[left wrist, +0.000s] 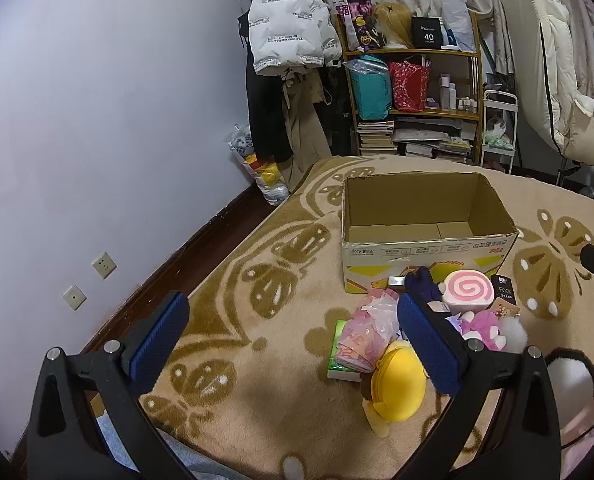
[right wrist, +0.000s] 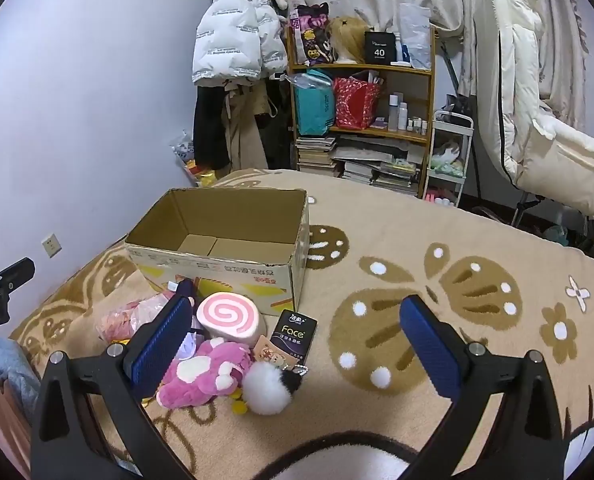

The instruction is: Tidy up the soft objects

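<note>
1. Here the left gripper (left wrist: 293, 344) hangs above the patterned blanket (left wrist: 257, 400) with its blue pads spread wide and nothing between them.
2. The right gripper (right wrist: 297, 346) is likewise spread apart and empty, tilted down toward the bed.
3. The landmark is the open cardboard box (left wrist: 425, 256), standing upright on the blanket, its inside bare.
4. Touching or just before the box's near wall lies a pink swirl cushion (right wrist: 227, 316), with a dark blue soft item (left wrist: 419, 282) beside it, against the box.
5. Nearer to the grippers than the box, a pink plush (right wrist: 205, 376) and a white pompom (right wrist: 267, 390) sit side by side, the pompom touching the plush.
6. A black tissue pack marked "Face" (right wrist: 297, 334) lies just before the box's near corner.
7. Further from the box, on its left-hand side in the left wrist view, a yellow plush (left wrist: 397, 384) rests beside a crumpled pink bag (left wrist: 367, 332), which lies over a green tissue pack (left wrist: 339, 354).
</note>
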Available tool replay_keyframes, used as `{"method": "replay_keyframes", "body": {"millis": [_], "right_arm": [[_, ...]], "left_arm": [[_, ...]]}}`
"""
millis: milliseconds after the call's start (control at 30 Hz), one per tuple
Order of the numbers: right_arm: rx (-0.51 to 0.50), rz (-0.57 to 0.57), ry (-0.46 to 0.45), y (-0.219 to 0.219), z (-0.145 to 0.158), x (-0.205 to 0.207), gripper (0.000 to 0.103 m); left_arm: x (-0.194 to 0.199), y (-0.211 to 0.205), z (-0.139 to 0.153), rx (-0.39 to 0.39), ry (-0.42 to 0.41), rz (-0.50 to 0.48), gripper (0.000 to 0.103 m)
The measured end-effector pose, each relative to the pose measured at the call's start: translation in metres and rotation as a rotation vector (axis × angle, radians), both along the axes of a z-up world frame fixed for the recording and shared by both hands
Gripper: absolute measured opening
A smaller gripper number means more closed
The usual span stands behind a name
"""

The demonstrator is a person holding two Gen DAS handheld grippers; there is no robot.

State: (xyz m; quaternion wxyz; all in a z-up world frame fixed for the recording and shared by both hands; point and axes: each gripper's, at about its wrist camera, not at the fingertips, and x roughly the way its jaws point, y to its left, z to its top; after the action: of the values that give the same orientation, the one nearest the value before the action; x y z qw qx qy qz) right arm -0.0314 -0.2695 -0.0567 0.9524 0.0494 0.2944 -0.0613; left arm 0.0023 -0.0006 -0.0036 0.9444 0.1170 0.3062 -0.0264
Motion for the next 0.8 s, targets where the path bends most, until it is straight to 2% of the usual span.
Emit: {"method": "replay_keyframes", "body": {"millis": [800], "right_arm": [[0.0,-0.005,0.0,-0.0027,-0.0013,-0.0018,0.103]], "left_arm": [[-0.0006,-0.0003,0.0004,0.004,-0.006,0.002,0.103]]}}
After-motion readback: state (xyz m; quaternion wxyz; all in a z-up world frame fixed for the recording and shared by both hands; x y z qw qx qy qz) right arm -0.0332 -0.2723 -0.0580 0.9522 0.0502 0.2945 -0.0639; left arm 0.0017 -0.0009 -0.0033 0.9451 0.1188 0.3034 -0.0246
